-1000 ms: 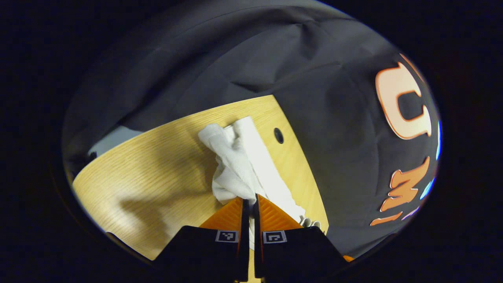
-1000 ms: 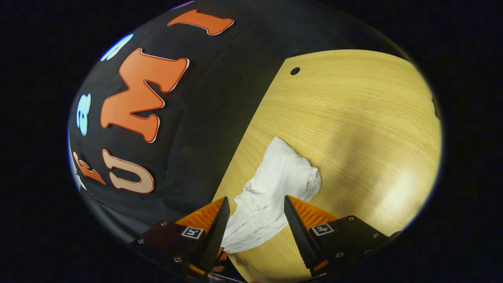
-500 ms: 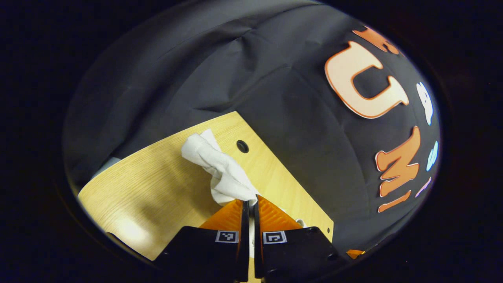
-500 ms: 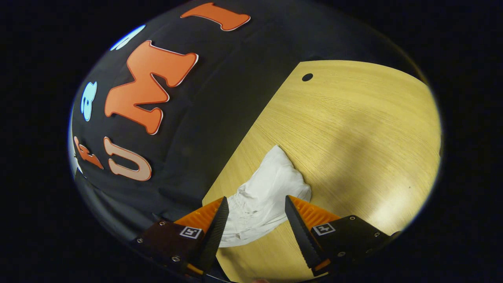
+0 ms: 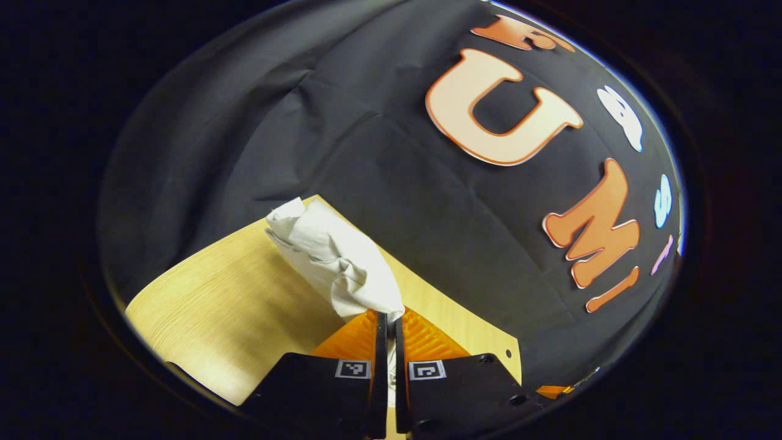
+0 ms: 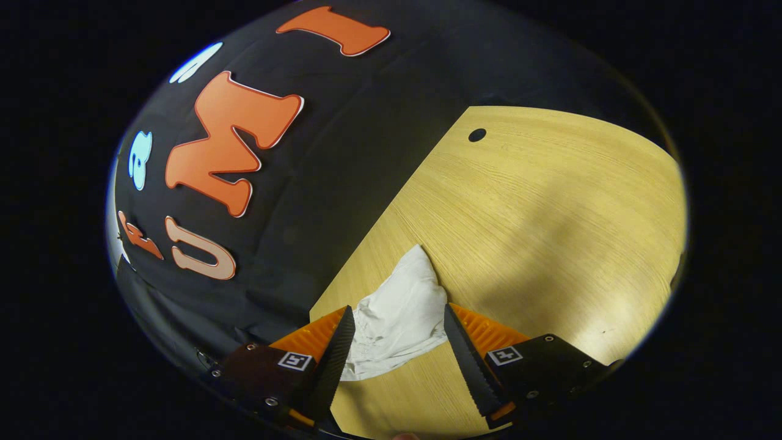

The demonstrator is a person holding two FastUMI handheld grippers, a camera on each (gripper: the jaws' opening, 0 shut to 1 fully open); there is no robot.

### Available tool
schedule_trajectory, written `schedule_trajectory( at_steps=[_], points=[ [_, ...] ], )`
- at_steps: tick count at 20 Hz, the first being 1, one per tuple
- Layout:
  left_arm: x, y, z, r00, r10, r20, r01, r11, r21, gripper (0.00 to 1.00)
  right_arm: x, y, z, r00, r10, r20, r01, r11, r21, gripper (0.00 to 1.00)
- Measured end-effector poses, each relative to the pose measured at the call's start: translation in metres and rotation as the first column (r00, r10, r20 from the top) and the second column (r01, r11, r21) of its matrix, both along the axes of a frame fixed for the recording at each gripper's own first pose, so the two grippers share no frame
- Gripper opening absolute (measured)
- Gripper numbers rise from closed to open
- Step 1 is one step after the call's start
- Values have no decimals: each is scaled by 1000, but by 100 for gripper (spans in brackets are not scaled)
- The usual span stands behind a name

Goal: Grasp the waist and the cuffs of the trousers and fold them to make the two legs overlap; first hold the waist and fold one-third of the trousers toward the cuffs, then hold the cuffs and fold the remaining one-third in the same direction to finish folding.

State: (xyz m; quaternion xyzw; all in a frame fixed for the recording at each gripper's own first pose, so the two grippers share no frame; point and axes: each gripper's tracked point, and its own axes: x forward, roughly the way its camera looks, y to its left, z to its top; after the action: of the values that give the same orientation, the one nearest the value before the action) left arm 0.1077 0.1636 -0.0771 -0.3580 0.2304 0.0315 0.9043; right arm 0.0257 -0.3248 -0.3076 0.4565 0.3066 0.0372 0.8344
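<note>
One pair of white cloth trousers (image 5: 333, 260), bunched, on one light wooden table (image 5: 232, 311). My left gripper (image 5: 391, 321) is pinched tight on the cloth, lifting it. My right gripper (image 6: 396, 318) gapes wide, straddling the trousers (image 6: 400, 311) near the table's left edge (image 6: 537, 208).

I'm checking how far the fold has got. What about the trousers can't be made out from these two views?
- Left gripper view: the left gripper is clamped on the trousers; the bunched cloth hides whether waist or cuff is pinched.
- Right gripper view: the right gripper stands open; its fingers cover the cloth's lower edges on the table.
</note>
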Motion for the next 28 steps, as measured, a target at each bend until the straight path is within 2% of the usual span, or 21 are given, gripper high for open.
schedule_trajectory(
  at_steps=[3, 4, 11, 14, 16, 18, 22, 23, 25, 28],
  points=[
    [12, -36, 20, 999, -37, 29, 36, 999, 36, 7, 1, -14, -3, 1000, 14, 3, -14, 1000, -25, 89],
    [16, -49, 25, 998, -49, 38, 47, 997, 53, 11, 1, -18, -4, 1000, 22, 7, -21, 999, -35, 89],
    [36, -142, 47, 984, -158, 77, 147, 981, 124, 9, 3, -51, -5, 998, 63, 25, -60, 994, -95, 96],
    [39, -191, 48, 972, -224, 75, 210, 964, 163, 7, 2, -69, -6, 997, 73, 27, -69, 991, -114, 96],
    [41, -226, 46, 959, -276, 62, 262, 950, 170, 9, 2, -79, -7, 997, 74, 31, -69, 990, -121, 96],
    [39, -258, 37, 939, -342, 38, 329, 924, 195, 9, 2, -91, -7, 997, 73, 36, -67, 989, -132, 96],
    [56, -327, -3, 886, -462, -46, 456, 847, 274, 9, -2, -109, -10, 997, 71, 35, -66, 987, -145, 96],
    [59, -345, -16, 865, -497, -73, 495, 817, 296, 9, -3, -112, -13, 997, 71, 31, -66, 987, -146, 96],
    [65, -375, -46, 802, -575, -161, 591, 728, 346, 10, -4, -115, -16, 997, 75, 27, -71, 987, -145, 96],
    [67, -415, -84, 698, -663, -270, 703, 564, 432, 12, -6, -116, -19, 997, 79, 21, -75, 988, -138, 96]
  ],
)
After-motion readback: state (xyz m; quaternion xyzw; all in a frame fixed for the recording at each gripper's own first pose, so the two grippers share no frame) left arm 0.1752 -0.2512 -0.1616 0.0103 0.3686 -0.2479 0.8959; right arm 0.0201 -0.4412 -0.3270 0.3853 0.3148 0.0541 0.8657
